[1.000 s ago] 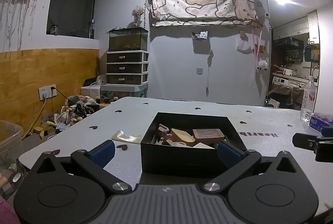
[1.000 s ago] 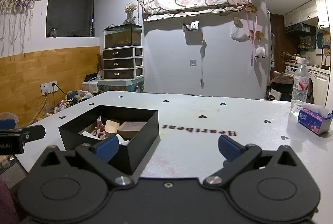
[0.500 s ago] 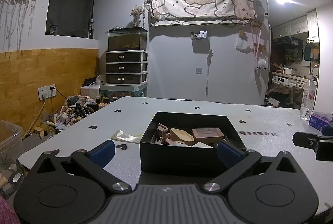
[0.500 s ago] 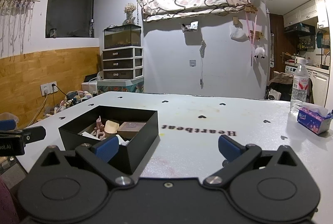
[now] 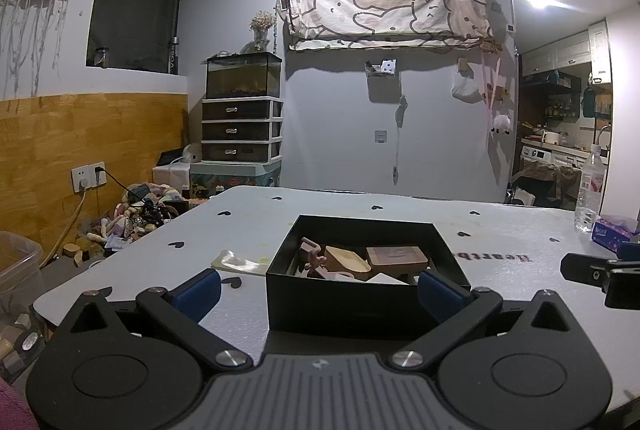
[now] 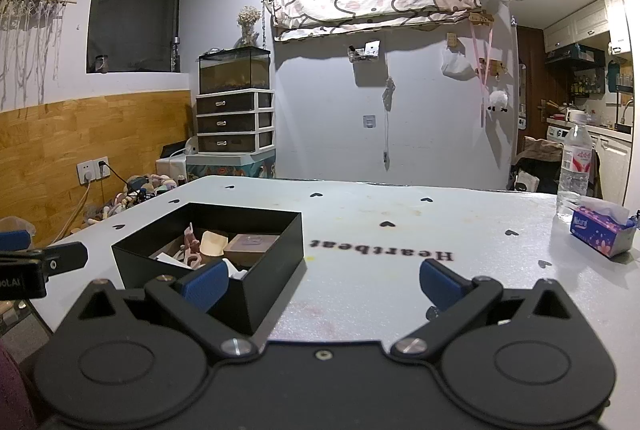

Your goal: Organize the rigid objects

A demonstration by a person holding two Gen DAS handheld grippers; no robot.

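Note:
A black open box (image 5: 340,304) sits on the white table, holding several rigid pieces: a brown block (image 5: 396,256), a tan wooden piece (image 5: 346,262) and a pinkish piece (image 5: 310,254). My left gripper (image 5: 318,290) is open and empty, just in front of the box's near wall. A flat pale piece (image 5: 236,262) lies on the table left of the box. In the right wrist view the box (image 6: 272,262) is to the left; my right gripper (image 6: 322,280) is open and empty, its left finger over the box's near corner.
A tissue pack (image 6: 602,236) and a water bottle (image 6: 574,166) stand at the table's right side. The table (image 6: 400,222) has heart marks and "Heartbeat" lettering. Toys and a bin lie on the floor to the left.
Almost nothing has changed; both grippers stay open and hold their positions, with only slight drift.

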